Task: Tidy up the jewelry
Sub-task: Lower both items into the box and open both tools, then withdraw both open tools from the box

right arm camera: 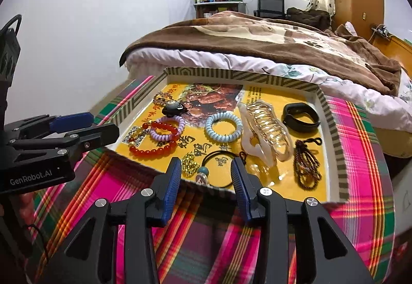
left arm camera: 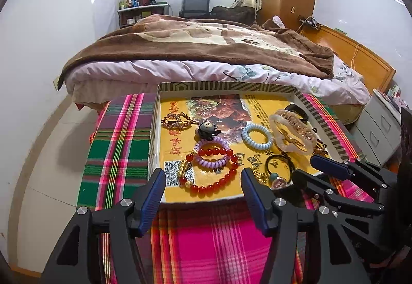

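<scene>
A shallow striped box lid (left arm camera: pixel 226 86) (right arm camera: pixel 239 75) with a yellow printed floor holds the jewelry. Inside lie a red bead bracelet (left arm camera: pixel 219 181) (right arm camera: pixel 154 147), a purple coil tie (left arm camera: pixel 213 152) (right arm camera: pixel 167 129), a blue coil tie (left arm camera: pixel 257 136) (right arm camera: pixel 223 127), a clear hair claw (left arm camera: pixel 293 134) (right arm camera: pixel 265 134), a black band (right arm camera: pixel 300 116), a bear clip (left arm camera: pixel 206 129), a gold hair clip (left arm camera: pixel 175 120), a black cord with a bead (right arm camera: pixel 219 168) and a beaded strand (right arm camera: pixel 306 163). My left gripper (left arm camera: pixel 203 181) is open at the lid's near edge, empty. My right gripper (right arm camera: pixel 204 170) is open at the near edge, empty.
The lid rests on a plaid cloth (left arm camera: pixel 118 145) (right arm camera: pixel 206 232) over a small table. A bed with a brown blanket (left arm camera: pixel 206 44) stands right behind it. A grey drawer unit (left arm camera: pixel 378 129) is at the right. White walls and a tiled floor are at the left.
</scene>
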